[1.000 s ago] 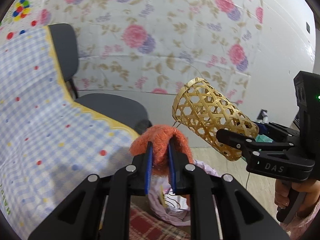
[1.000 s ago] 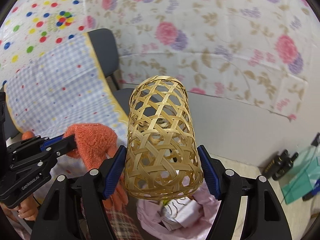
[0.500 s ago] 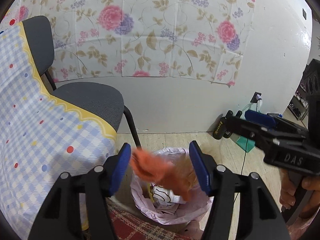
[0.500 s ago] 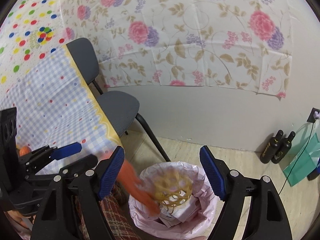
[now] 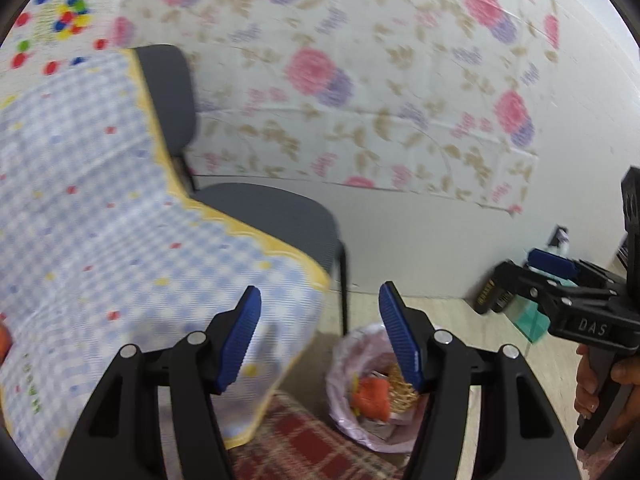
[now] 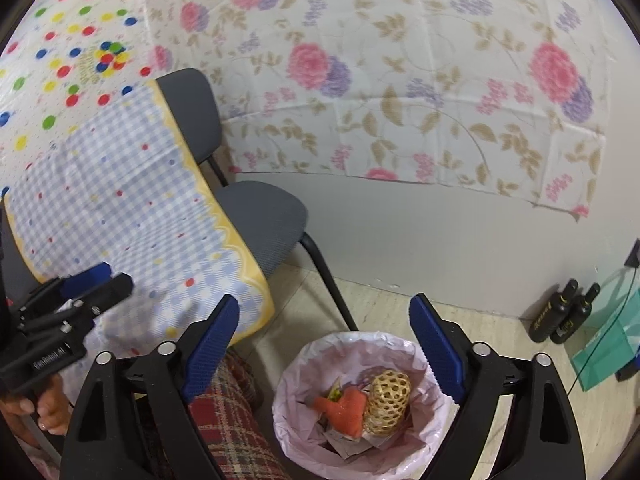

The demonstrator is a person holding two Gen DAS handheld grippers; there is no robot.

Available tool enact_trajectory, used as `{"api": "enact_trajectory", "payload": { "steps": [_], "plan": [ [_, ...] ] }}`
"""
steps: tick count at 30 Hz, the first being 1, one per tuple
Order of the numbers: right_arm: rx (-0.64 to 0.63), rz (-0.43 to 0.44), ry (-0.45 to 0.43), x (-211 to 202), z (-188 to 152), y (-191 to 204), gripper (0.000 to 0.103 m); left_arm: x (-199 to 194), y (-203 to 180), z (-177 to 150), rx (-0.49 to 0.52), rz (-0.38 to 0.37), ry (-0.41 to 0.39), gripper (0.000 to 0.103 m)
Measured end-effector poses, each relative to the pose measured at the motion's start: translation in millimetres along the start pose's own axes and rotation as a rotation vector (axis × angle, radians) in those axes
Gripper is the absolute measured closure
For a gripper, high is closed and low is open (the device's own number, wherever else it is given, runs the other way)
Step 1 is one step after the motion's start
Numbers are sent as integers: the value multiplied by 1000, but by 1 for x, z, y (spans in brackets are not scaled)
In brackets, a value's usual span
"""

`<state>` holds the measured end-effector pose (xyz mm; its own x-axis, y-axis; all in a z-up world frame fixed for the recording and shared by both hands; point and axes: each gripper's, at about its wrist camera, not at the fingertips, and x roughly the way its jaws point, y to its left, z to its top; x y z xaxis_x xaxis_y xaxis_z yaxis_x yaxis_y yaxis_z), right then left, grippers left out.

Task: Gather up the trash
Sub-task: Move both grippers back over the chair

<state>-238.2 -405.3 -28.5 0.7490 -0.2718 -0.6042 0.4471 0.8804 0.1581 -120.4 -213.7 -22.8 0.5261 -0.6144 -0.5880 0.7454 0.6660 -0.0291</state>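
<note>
Both hand-held grippers hang above a bin (image 6: pixel 352 404) lined with a pale pink bag, which stands on the floor beside the corner of the desk (image 6: pixel 120 200) and its blue checked cloth. The right hand-held gripper (image 6: pixel 324 344) has its jaws spread wide with nothing between them; they have just been opening. Straight below it, inside the bin, lie the woven bamboo basket (image 6: pixel 388 402) and the orange glove (image 6: pixel 346 410), touching each other on top of crumpled paper. The left hand-held gripper (image 5: pixel 320 336) is also spread and empty, its jaws having just been opening too; its view is blurred, and the bin (image 5: pixel 340 364) sits low and right of its centre, the glove (image 5: pixel 370 398) and basket (image 5: pixel 400 386) partly hidden behind its right finger. A grey chair (image 6: pixel 260 216) is tucked against the desk. Two dark bottles (image 6: pixel 564 312) stand on the floor by the wall at right. A plaid rug (image 6: pixel 228 420) lies beside the bin
</note>
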Motion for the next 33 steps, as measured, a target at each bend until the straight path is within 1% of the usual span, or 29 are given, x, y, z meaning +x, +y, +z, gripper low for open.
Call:
{"api": "enact_trajectory", "payload": {
  "steps": [1, 3, 4, 6, 9, 13, 18, 20, 24, 29, 32, 33],
  "plan": [
    [-11, 4, -3, 0, 2, 5, 13, -6, 7, 1, -17, 23, -8, 35],
    [-36, 15, -11, -1, 6, 18, 12, -15, 19, 1, -46, 62, -22, 22],
    [-54, 27, -14, 0, 9, 26, 11, -22, 27, 2, -66, 85, -34, 19],
    [-87, 58, -13, 0, 15, 42, 10, -33, 38, 1, -90, 114, -51, 7],
    [-121, 97, -9, 1, 23, 60, 9, -51, 55, 0, -115, 170, -76, 7],
    [-162, 143, -30, -2, 35, 89, 8, -71, 75, -2, -163, 264, -71, 7],
    [-246, 164, -49, -4, 48, 128, 7, -96, 105, -7, -233, 359, -78, 7],
    [-274, 176, -59, -6, 50, 141, 7, -107, 116, -10, -251, 418, -82, 7],
    [-325, 222, -65, -7, 53, 170, 7, -120, 142, -18, -294, 519, -57, 7],
    [-389, 278, -69, -7, 52, 208, 7, -137, 169, -31, -360, 608, -37, 7],
    [-416, 302, -75, -6, 50, 227, 7, -147, 181, -38, -381, 670, -24, 7],
    [-423, 311, -74, -5, 49, 234, 7, -149, 183, -40, -386, 679, -21, 7]
  ]
}}
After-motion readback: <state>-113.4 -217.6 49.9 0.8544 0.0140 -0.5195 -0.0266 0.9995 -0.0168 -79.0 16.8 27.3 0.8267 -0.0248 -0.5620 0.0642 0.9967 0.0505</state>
